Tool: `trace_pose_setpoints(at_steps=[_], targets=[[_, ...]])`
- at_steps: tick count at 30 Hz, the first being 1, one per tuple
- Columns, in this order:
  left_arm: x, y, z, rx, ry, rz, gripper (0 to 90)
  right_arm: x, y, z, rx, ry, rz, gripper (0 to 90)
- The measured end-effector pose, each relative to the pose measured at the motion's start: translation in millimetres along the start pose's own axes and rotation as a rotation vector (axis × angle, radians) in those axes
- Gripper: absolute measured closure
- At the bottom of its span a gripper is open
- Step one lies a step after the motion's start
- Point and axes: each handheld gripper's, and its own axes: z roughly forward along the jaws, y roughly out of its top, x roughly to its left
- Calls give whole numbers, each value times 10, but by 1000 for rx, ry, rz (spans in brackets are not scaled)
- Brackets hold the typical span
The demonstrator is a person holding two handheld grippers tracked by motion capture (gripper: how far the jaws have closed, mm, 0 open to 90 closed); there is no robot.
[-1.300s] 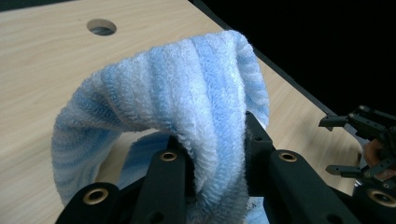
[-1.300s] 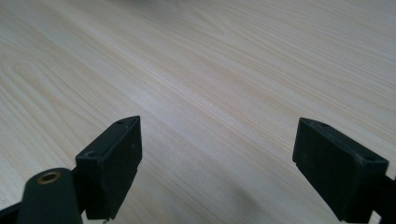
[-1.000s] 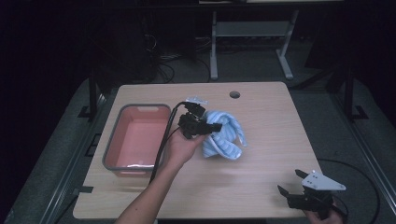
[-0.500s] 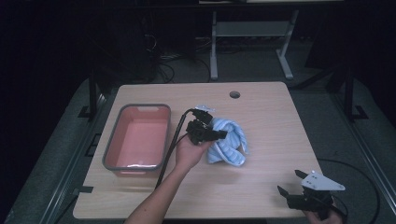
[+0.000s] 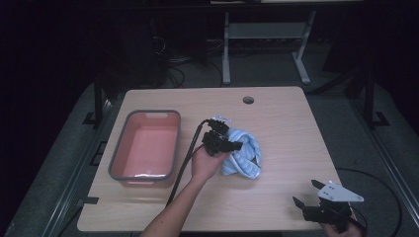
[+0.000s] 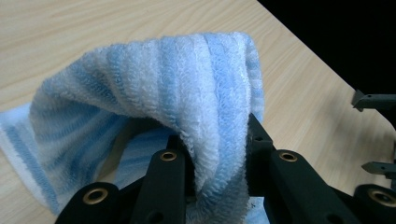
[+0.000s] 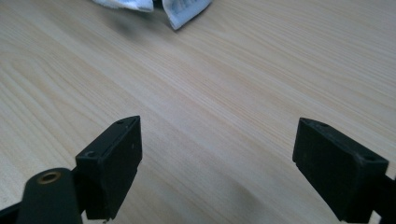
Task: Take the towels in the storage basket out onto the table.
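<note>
One towel (image 5: 242, 153) pinched in left gripper (image 5: 222, 143) fingers; right gripper (image 5: 309, 197) fingers spread; one tub (image 5: 116, 153).

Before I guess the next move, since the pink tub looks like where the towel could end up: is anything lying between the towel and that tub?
Nothing visible. The left gripper is shut on the blue striped towel, and only bare table lies between it and the pink tub, which looks empty.

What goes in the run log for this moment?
left gripper: shut on towel | towel: partly lifted off table | right gripper: open, idle | tub: empty
</note>
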Motion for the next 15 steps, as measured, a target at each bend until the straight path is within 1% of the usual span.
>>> trace_pose_setpoints(at_steps=[3, 6, 7, 9, 10, 12, 13, 15], targets=[[17, -17, 46, 3, -3, -6, 739, -2, -1, 0, 0, 0, 1, 152], [-1, -21, 69, 2, -13, -8, 738, -2, -2, 0, 1, 0, 0, 152], [-18, -24, 82, -1, -10, -9, 738, -1, -1, 1, 1, -1, -1, 152], [-33, -31, 99, 9, 0, 10, 738, 4, 0, 3, 2, 0, 0, 151], [-41, -37, 112, 4, 0, 3, 737, 7, 2, 4, 3, 1, 2, 152], [-39, -53, 132, 17, 9, 15, 736, 10, 3, 3, 3, 0, -1, 152], [-46, -62, 148, 13, 9, 3, 735, 13, 4, 2, 4, 1, -1, 152], [-46, -79, 169, 13, 9, 2, 733, 15, 5, 3, 4, 2, -3, 152]])
